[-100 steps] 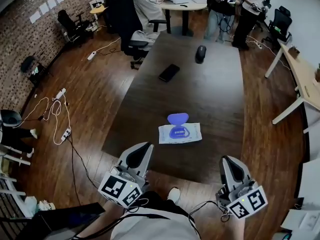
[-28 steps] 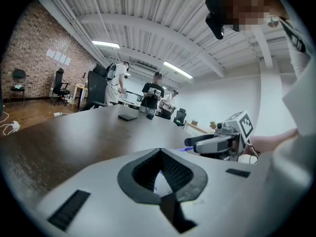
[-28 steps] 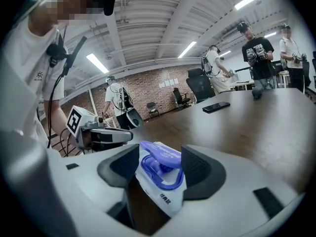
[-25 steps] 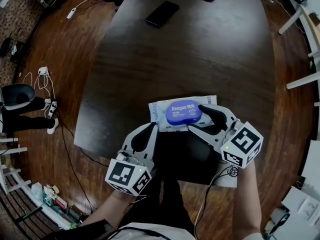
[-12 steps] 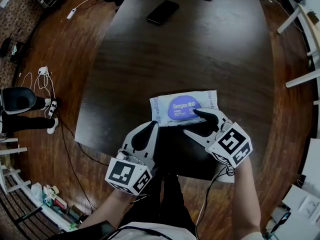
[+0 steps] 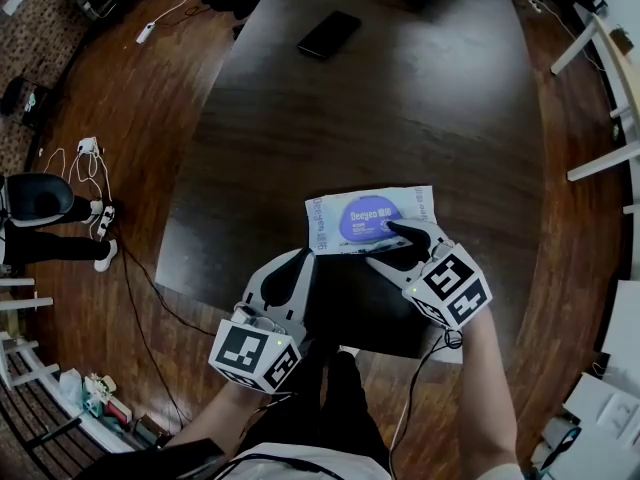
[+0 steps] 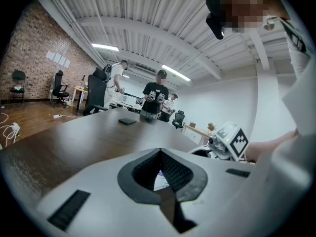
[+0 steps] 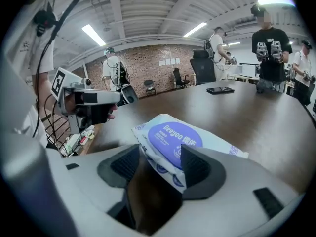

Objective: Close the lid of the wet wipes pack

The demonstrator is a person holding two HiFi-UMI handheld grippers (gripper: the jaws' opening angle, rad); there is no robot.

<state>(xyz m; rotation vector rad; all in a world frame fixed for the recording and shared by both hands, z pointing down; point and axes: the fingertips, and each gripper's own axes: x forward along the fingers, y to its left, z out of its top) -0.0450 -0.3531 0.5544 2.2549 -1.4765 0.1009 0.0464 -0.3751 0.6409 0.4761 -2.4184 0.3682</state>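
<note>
The wet wipes pack [image 6: 345,230] lies near the front edge of the dark table [image 6: 400,118], its blue oval lid [image 6: 365,216] shut flat. My right gripper [image 6: 385,246] is open at the pack's near right side. One finger [image 6: 408,234] rests on the lid's edge, the other sits just off the pack. In the right gripper view the pack [image 8: 173,135] pokes between the spread jaws of that gripper [image 8: 158,164]. My left gripper [image 6: 298,260] hangs shut just short of the pack's near left corner, touching nothing; its pads [image 7: 170,169] meet at the tip.
A black phone [image 6: 328,34] lies on the table's far side. An office chair [image 6: 35,193] and cables [image 6: 90,148] are on the wooden floor at left. White desks [image 6: 600,38] stand at right. People [image 8: 269,43] stand beyond the far end.
Four seconds ago the lid stood open and both grippers hung back from the table. Since one second ago my right gripper has slid from the lid's top to the pack's near edge.
</note>
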